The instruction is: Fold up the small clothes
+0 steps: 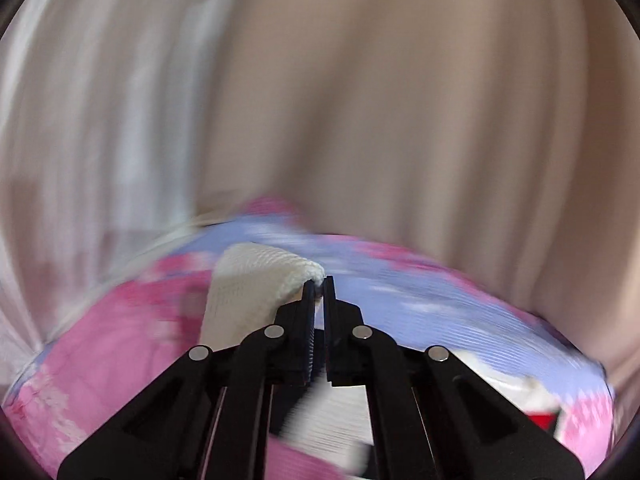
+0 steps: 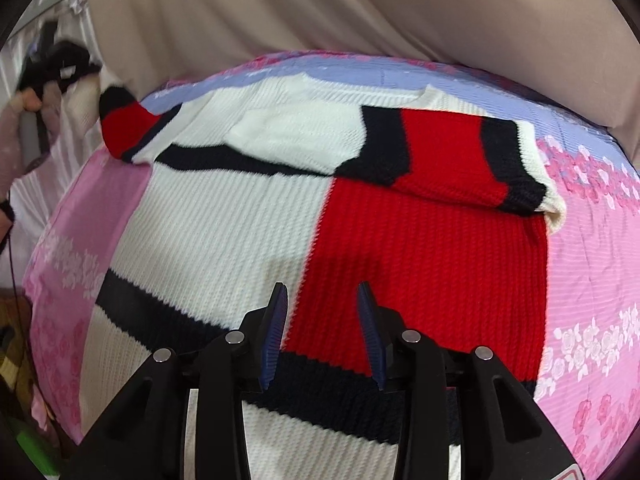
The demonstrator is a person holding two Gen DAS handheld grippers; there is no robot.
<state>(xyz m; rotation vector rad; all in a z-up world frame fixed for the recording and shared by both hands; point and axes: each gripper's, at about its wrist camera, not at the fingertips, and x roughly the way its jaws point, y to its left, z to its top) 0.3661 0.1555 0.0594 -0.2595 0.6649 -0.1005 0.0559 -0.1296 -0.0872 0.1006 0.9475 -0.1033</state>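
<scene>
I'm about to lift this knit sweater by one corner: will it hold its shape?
Probably not. The sweater looks soft, and the white cuff pinched in the left tool droops. The thick ribbed knit suggests some weight, and its folded sleeve could slide off.

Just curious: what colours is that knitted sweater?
The sweater has white, red and black blocks, clearest in the right wrist view.

Red, white, black-banded sweater [image 2: 248, 208]
</scene>
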